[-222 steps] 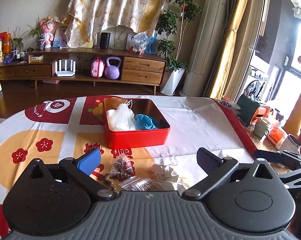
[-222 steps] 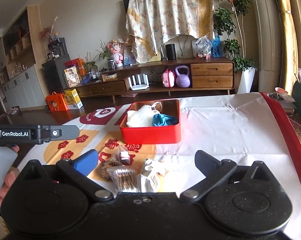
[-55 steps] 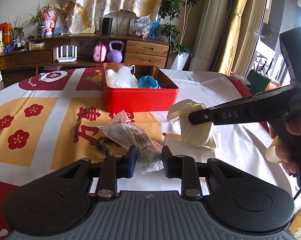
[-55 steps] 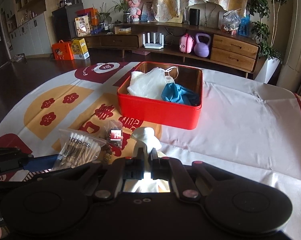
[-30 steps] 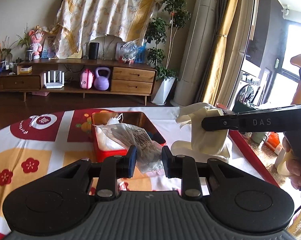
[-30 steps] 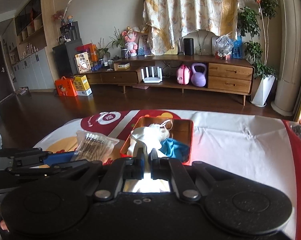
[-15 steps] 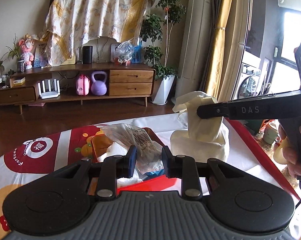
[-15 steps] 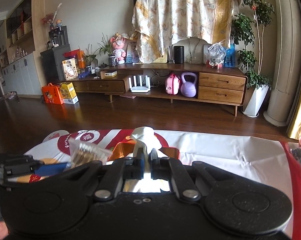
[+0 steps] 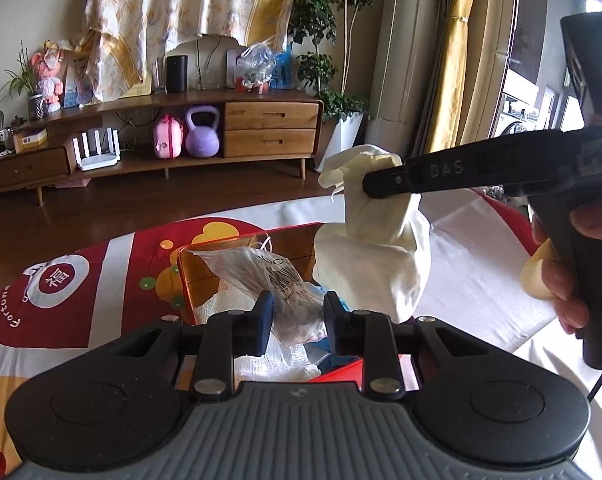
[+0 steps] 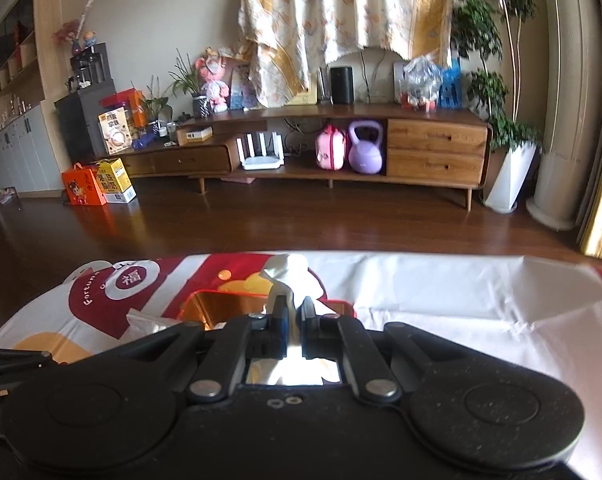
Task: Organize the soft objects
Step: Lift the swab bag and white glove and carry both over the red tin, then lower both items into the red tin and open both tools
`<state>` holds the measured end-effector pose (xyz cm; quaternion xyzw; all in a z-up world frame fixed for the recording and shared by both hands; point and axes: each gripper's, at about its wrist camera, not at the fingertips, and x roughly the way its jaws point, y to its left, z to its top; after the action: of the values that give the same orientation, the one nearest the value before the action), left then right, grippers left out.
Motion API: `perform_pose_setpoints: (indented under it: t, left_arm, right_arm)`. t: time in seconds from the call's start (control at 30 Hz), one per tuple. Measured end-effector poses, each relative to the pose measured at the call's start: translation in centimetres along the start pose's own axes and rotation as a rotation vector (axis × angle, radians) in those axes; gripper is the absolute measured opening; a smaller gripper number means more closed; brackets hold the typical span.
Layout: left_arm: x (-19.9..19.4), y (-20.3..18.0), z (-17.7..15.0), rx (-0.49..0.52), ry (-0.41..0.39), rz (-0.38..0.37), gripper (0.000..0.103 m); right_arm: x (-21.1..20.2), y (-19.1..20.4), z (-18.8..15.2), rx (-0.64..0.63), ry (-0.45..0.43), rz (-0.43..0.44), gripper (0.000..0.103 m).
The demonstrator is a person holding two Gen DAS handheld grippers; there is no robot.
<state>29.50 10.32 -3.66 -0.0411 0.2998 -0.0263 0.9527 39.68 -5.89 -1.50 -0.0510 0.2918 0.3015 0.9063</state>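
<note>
Now the left gripper [image 9: 295, 316] pinches a clear crinkly plastic bag [image 9: 277, 284], and the right gripper [image 9: 375, 188] pinches a cream rubber glove [image 9: 377, 256]. Both soft things hang over the red metal box [image 9: 189, 280] on the tablecloth [image 9: 81, 280]. If either lets go too far sideways, its thing may land outside.
</note>
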Motion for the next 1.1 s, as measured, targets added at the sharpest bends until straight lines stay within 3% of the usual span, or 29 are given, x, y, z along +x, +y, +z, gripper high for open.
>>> perform_pose_setpoints:
  t: [0.27, 0.63, 0.87, 1.1]
  left_arm:
    - [3.0, 0.5, -0.5, -0.008, 0.026, 0.008, 0.027]
    - [5.5, 1.4, -1.6, -0.05, 0.095, -0.01, 0.027]
    - [6.1, 1.5, -2.6, -0.068, 0.147, 0.004, 0.027]
    - [5.6, 1.5, -2.3, -0.09, 0.151, 0.016, 0.028]
  right_arm:
    - [3.3, -0.7, -2.3, 0.026, 0.065, 0.0, 0.005]
    - [5.1, 0.7, -5.1, -0.048, 0.179, 0.025, 0.006]
    - [5.0, 1.0, -5.3, -0.062, 0.207, 0.018, 0.006]
    - [4.4, 0.8, -4.9, -0.057, 0.222, 0.012, 0.011]
